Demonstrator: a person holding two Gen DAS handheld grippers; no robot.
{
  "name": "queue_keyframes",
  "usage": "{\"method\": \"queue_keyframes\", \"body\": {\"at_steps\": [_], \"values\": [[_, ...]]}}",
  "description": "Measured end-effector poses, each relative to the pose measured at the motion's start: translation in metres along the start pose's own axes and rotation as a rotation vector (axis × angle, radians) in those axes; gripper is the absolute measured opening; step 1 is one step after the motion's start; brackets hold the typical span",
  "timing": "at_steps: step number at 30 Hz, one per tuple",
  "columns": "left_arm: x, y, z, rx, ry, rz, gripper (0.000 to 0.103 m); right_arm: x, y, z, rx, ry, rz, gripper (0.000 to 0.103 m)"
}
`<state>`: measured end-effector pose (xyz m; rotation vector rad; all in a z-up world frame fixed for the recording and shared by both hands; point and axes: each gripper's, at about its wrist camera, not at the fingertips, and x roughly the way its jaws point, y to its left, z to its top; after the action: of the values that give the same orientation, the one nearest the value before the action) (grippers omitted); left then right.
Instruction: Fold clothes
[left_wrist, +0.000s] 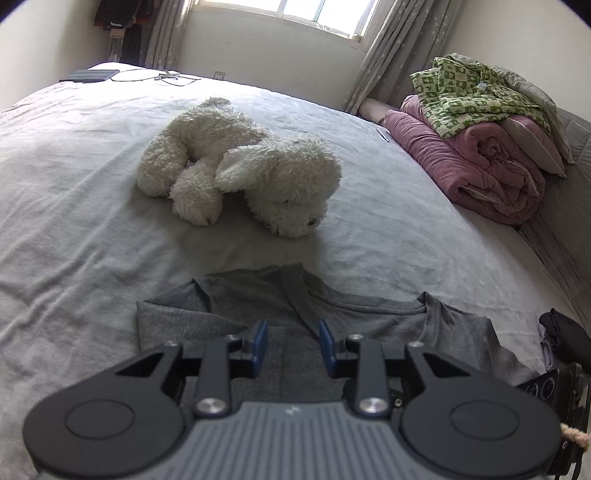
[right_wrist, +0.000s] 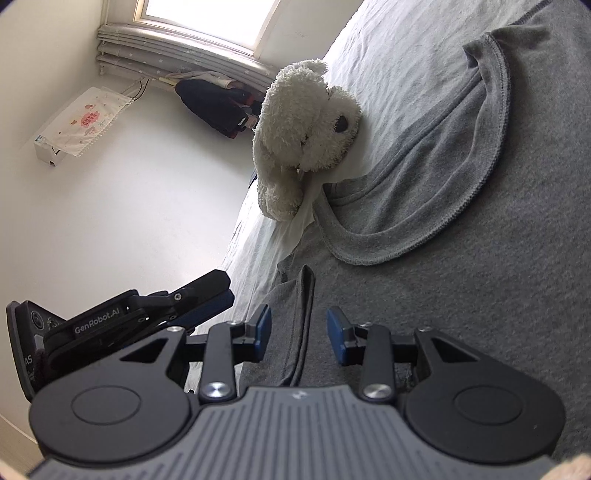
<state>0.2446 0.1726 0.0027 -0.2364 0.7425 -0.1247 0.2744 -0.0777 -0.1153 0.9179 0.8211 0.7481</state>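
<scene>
Left wrist view first: your left gripper (left_wrist: 291, 345) hovers over the grey T-shirt (left_wrist: 369, 317), its blue pads apart and nothing between them. The shirt lies flat on the pale bed sheet (left_wrist: 74, 221) at the near edge, one sleeve already folded in across the chest, with the white plush dog (left_wrist: 240, 166) well beyond the collar. Further right, a rolled pink quilt (left_wrist: 480, 162) carries a green patterned garment (left_wrist: 476, 92) on top; no baskets or boxes show, so nothing is held in a container.

Right wrist view: your right gripper (right_wrist: 298, 334) is also open and empty, its pads straddling a raised fold of the shirt (right_wrist: 443, 295) without pinching it. The plush dog (right_wrist: 303, 136) sits just past the neckline.

Expect thin, limp knit: light, soft, apt to sag and crease. I'd judge hems, sleeve seams or that doubled fold the surest grips, pinching both layers and lifting evenly so it doesn't drag across the sheet.
</scene>
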Motion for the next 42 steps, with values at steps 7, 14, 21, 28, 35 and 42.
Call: {"method": "queue_keyframes", "body": {"at_steps": [7, 14, 21, 28, 35, 42], "values": [[-0.025, 0.01, -0.031, 0.13, -0.013, 0.059, 0.043, 0.002, 0.004, -0.001, 0.006, 0.015, 0.017, 0.047], [-0.031, -0.009, -0.083, 0.378, -0.028, -0.01, 0.056, 0.003, 0.005, 0.0, 0.004, 0.015, 0.013, 0.047], [-0.022, -0.017, -0.108, 0.476, -0.052, 0.072, 0.035, 0.007, 0.009, -0.001, -0.035, 0.016, -0.011, 0.047], [-0.033, -0.016, -0.1, 0.371, -0.125, 0.086, 0.008, 0.011, 0.011, -0.003, -0.024, 0.041, 0.024, 0.047], [-0.036, -0.023, -0.099, 0.332, -0.144, 0.076, 0.008, 0.021, 0.018, -0.01, -0.047, 0.061, -0.021, 0.046], [-0.039, -0.016, -0.093, 0.248, -0.144, 0.074, 0.008, 0.038, 0.02, -0.003, -0.023, 0.032, -0.085, 0.045]]}}
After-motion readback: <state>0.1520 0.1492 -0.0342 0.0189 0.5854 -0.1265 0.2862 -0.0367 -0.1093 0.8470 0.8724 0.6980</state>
